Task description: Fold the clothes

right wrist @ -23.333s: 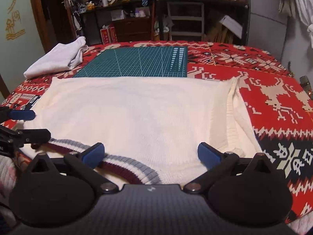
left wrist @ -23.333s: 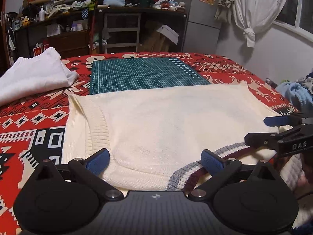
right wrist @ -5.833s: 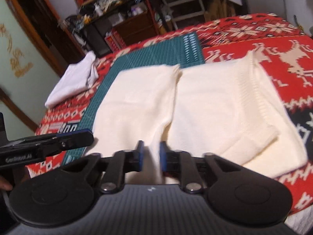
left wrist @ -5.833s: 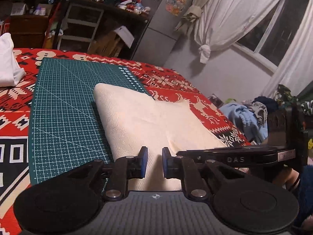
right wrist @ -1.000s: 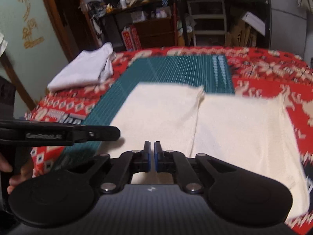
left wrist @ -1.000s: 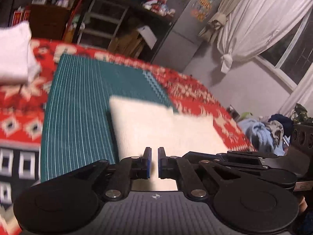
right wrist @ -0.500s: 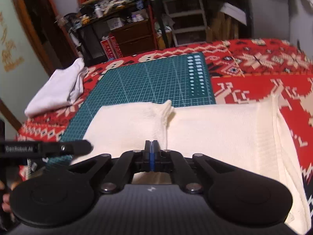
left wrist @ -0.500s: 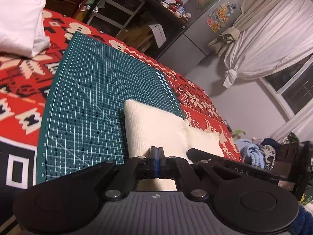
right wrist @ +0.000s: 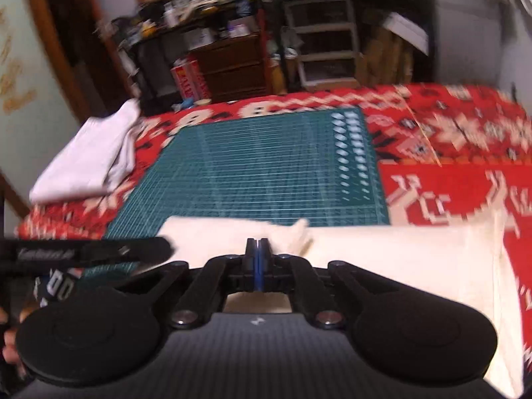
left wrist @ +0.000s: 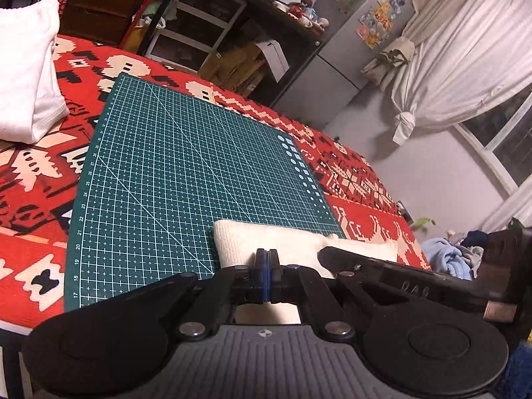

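Both claws are pinched fully together now, where a second ago each showed a thin gap. Left gripper (left wrist: 265, 259) sits with its blue pads meeting at the near edge of the cream sweater (left wrist: 276, 242); whether cloth is caught between them cannot be told. Right gripper (right wrist: 257, 249) is likewise closed at that near edge. Earlier the sweater reached far up the green cutting mat (left wrist: 186, 179); now only its far fold overlaps the mat's near right corner. Left of the mat lies a folded white garment (left wrist: 23, 76).
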`<action>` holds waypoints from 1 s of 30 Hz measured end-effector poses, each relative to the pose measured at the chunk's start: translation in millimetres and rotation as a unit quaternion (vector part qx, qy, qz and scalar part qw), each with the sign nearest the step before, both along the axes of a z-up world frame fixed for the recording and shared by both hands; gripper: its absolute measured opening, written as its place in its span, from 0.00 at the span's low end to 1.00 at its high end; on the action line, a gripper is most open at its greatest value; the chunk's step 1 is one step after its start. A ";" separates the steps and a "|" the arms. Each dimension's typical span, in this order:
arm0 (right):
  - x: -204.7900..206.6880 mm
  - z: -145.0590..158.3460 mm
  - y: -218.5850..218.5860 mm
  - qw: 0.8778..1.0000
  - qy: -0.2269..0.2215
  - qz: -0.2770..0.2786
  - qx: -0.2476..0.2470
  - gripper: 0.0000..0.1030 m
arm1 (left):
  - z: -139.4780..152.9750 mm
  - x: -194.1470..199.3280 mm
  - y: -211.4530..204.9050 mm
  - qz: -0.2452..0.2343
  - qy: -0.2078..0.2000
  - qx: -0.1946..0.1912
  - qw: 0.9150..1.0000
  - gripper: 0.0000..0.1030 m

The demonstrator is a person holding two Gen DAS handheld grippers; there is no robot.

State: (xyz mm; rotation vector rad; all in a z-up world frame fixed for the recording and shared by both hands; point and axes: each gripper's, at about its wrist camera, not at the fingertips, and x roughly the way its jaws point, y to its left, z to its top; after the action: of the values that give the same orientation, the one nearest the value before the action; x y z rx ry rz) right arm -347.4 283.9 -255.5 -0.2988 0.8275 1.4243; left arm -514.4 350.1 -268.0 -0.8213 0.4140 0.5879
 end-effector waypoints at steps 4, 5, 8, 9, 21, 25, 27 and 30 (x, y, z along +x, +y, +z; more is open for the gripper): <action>-1.3 9.2 0.4 1.000 -0.004 0.002 0.011 0.03 | 2.3 8.1 4.5 -0.003 0.010 0.007 1.000 0.02; -5.0 11.4 2.4 1.000 -0.006 0.010 0.016 0.03 | 1.3 11.8 7.0 -0.005 0.017 0.006 1.000 0.02; -12.6 8.5 14.1 1.000 -0.010 0.024 0.012 0.03 | 0.1 19.3 9.7 -0.007 0.031 0.006 0.999 0.02; -12.2 5.2 16.6 1.000 -0.010 0.020 0.007 0.03 | 0.5 21.1 9.2 -0.005 0.036 0.007 0.999 0.02; -18.6 22.3 -3.1 1.000 0.014 0.021 0.013 0.08 | 30.6 24.2 -20.1 -0.010 0.065 0.024 0.998 0.03; -31.0 18.9 -11.9 0.999 0.010 0.035 0.001 0.08 | 33.6 25.1 -36.0 -0.020 0.080 0.028 0.996 0.03; -34.7 13.4 -13.9 0.999 0.007 0.036 -0.005 0.07 | 33.7 25.1 -42.4 -0.020 0.083 0.024 0.996 0.03; -41.1 7.1 -17.9 0.999 -0.015 0.043 -0.004 0.01 | 35.6 26.1 -50.4 -0.024 0.089 0.026 0.995 0.03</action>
State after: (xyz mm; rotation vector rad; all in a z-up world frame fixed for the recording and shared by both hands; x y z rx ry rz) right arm -388.4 266.0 -248.4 -0.3654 0.8031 1.4942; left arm -488.3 299.7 -232.4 -0.7093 0.5776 0.6264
